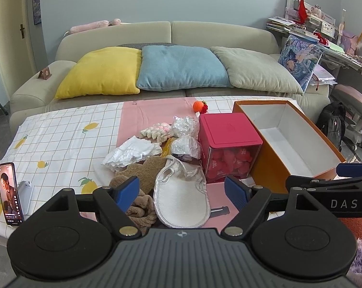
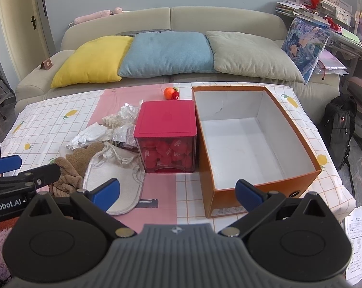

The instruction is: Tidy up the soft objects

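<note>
A heap of soft things lies on the table: a white padded mitt (image 1: 181, 199) (image 2: 116, 175), a brown towel (image 1: 140, 208) (image 2: 67, 175), a brown fibre pad (image 1: 148, 170), a crumpled white cloth (image 1: 133, 152) (image 2: 94, 134) and a cream-and-pink knitted piece (image 1: 154, 130). My left gripper (image 1: 182, 192) stands open just above the mitt and towel, its pads touching neither. My right gripper (image 2: 178, 193) is open over bare tablecloth, between the mitt and the empty orange cardboard box (image 2: 260, 184) (image 1: 267, 163). Nothing is held.
A red-lidded clear box (image 2: 166, 120) (image 1: 229, 132) of red pieces stands between heap and orange box. Crumpled plastic bags (image 1: 184, 124) lie behind the heap. An orange ball (image 2: 169, 93) sits at the far edge, a propped phone (image 1: 9, 192) at the left. A sofa with cushions (image 2: 166, 52) lies beyond.
</note>
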